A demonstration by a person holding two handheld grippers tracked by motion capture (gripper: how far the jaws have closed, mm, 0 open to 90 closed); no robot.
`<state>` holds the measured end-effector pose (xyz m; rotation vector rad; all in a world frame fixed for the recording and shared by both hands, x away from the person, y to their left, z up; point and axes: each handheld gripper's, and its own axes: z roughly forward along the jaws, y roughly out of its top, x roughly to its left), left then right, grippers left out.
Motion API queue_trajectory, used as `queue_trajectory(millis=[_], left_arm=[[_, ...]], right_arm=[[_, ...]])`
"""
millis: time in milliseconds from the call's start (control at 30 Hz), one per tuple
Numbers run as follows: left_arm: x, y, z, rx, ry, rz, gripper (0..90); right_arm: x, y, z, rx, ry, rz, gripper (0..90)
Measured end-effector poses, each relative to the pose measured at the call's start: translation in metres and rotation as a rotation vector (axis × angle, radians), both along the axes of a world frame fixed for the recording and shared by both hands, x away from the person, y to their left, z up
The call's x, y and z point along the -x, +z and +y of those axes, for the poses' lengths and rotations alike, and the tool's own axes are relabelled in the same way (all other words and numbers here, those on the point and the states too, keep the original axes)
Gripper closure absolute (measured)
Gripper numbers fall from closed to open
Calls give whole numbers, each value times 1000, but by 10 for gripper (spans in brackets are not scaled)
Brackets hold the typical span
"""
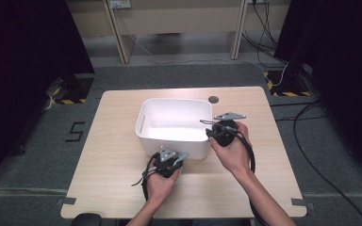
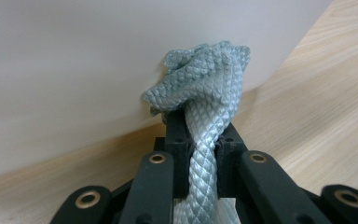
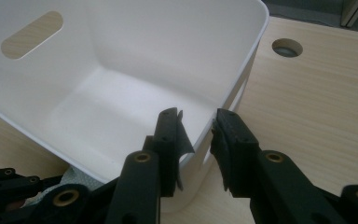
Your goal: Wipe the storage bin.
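Table (image 1: 113, 141), light wood, high view: white plastic bin (image 1: 143, 123) at centre, empty inside; left gripper (image 1: 168, 165) against its near outer wall, right gripper (image 1: 215, 133) at its right rim. A painted "5" on the floor at left is the sole legible mark; no brand or label is seen.

Left gripper view: jaws clamped on a pale grey-green woven cloth (image 2: 205, 93), bunched into a soft twist above them and touching the bin wall (image 2: 74, 60). Likely light, limp and grippy; best held at the bunched part.

Right gripper view: right gripper (image 3: 199, 135) parted, straddling the bin's corner rim (image 3: 242, 70) without pinching it. Bin probably stiff, light and smooth.
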<state>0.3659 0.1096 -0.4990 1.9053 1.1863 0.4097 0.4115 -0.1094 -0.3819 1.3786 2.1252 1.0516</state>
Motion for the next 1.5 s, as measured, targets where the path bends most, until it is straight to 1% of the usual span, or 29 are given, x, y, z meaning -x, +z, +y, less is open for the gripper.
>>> queue_trajectory(millis=[300, 367, 500, 567, 667, 733, 767, 800, 1000, 1033, 1100, 1200, 1333, 1500], left_arm=[[2, 10, 0, 25, 4, -15, 796], [3, 16, 0, 33, 6, -20, 796], [3, 21, 0, 35, 0, -27, 796], [4, 24, 0, 46, 1, -32, 796], [4, 27, 0, 49, 3, -38, 796], [6, 33, 0, 56, 3, -49, 796], [6, 33, 0, 56, 3, -49, 796], [6, 37, 0, 63, 1, -56, 796], [8, 48, 0, 88, -1, -76, 796], [8, 48, 0, 88, -1, -76, 797], [8, 53, 0, 95, -1, -85, 797], [8, 56, 0, 94, -4, -91, 796], [9, 58, 0, 94, -5, -100, 796], [9, 57, 0, 90, -5, -102, 796]], right_arm=[[0, 0, 0, 0, -1, 1, 711], [0, 0, 0, 1, 0, 0, 711], [0, 0, 0, 0, 0, 0, 711], [0, 0, 0, 0, -2, 1, 711], [0, 0, 0, 1, 1, -1, 711], [0, 0, 0, 0, -1, 0, 711], [0, 0, 0, 0, -1, 0, 711], [0, 0, 0, 0, -1, 0, 711], [0, 0, 0, 1, 0, -2, 711], [0, 0, 0, 1, 0, -2, 711], [0, 0, 0, 1, 0, -1, 711], [0, 0, 0, 0, -2, 1, 711], [0, 0, 0, 0, -2, 0, 711], [0, 0, 0, 1, -2, -1, 710]])
